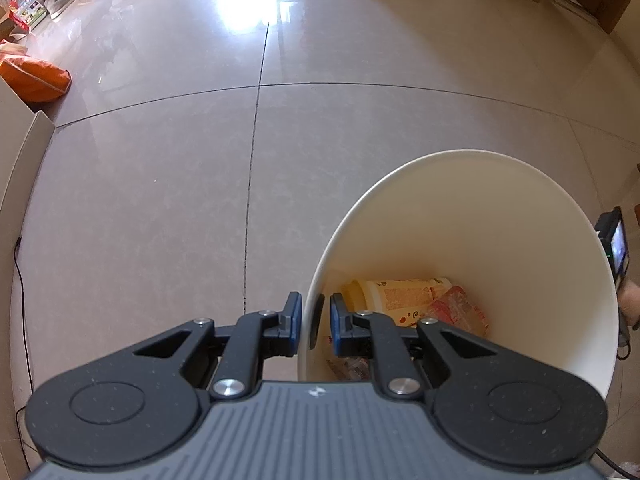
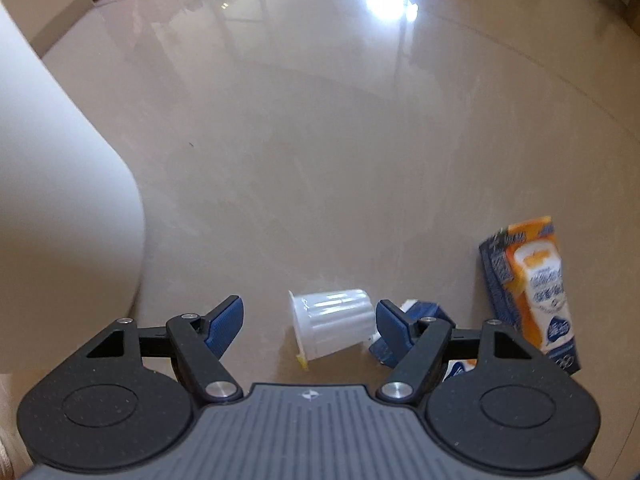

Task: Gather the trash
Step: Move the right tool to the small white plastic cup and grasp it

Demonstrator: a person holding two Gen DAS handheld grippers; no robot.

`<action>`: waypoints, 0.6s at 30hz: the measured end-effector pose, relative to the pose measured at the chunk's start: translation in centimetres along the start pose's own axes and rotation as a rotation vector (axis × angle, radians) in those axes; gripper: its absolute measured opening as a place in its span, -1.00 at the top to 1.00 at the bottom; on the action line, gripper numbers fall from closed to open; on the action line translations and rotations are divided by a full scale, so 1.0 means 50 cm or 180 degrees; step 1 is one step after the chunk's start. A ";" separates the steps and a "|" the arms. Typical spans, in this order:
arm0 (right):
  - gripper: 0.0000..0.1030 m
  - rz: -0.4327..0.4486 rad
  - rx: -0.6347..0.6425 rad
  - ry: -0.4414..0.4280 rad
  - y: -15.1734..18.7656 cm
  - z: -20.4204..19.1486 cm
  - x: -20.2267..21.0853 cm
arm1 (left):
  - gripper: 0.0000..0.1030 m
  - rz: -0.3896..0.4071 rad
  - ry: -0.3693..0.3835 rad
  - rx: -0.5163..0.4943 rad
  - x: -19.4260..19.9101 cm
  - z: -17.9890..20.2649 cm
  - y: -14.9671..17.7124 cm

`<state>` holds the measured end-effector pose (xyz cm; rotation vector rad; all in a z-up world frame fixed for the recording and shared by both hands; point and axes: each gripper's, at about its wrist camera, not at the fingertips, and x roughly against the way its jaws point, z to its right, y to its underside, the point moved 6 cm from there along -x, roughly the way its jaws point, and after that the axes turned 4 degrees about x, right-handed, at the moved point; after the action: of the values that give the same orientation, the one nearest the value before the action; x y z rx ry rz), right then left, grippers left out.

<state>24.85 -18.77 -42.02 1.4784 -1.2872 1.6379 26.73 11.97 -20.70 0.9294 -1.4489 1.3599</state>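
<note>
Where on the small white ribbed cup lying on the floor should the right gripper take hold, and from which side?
Judging by its pose, grip the white cup across its ribbed wall, from above. It lies on its side between the open fingers of the right gripper.

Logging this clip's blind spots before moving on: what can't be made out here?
- Left wrist view: the trash low in the white bin is partly hidden by the left tool clamped on its rim.
- Right wrist view: the blue carton beside the white cup sits behind the right tool; the orange carton's print is blurred.
</note>
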 end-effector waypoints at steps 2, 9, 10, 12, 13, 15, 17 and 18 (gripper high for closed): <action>-0.51 0.0033 0.0081 0.0061 0.001 -0.005 -0.006 | 0.75 -0.0004 0.0011 0.0002 0.000 0.000 0.000; -0.43 -0.0046 -0.0058 0.0065 0.004 -0.013 -0.024 | 0.75 0.0017 0.0022 -0.0004 -0.001 -0.003 0.003; -0.35 -0.0050 -0.0077 0.0047 0.005 -0.013 -0.025 | 0.75 0.0017 0.0020 -0.0012 -0.001 -0.002 0.003; -0.20 -0.0100 -0.0079 0.0054 0.010 -0.013 -0.027 | 0.75 0.0013 0.0020 -0.0007 -0.002 -0.001 0.003; -0.15 -0.0134 -0.0088 0.0059 0.008 -0.007 -0.029 | 0.75 0.0012 0.0020 -0.0004 -0.002 -0.002 0.004; 0.01 -0.0147 -0.0041 0.0113 0.012 -0.010 -0.032 | 0.75 0.0011 0.0018 -0.0008 -0.002 -0.001 0.004; 0.05 -0.0154 -0.0096 0.0105 0.015 -0.011 -0.033 | 0.75 0.0010 0.0024 0.0001 -0.001 -0.001 0.003; 0.05 -0.0166 -0.0144 0.0091 0.016 -0.010 -0.033 | 0.75 0.0012 0.0027 0.0007 0.000 -0.001 0.003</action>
<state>24.29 -18.34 -43.77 1.4445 -1.2515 1.5807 26.59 12.06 -20.77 0.9218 -1.4436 1.3669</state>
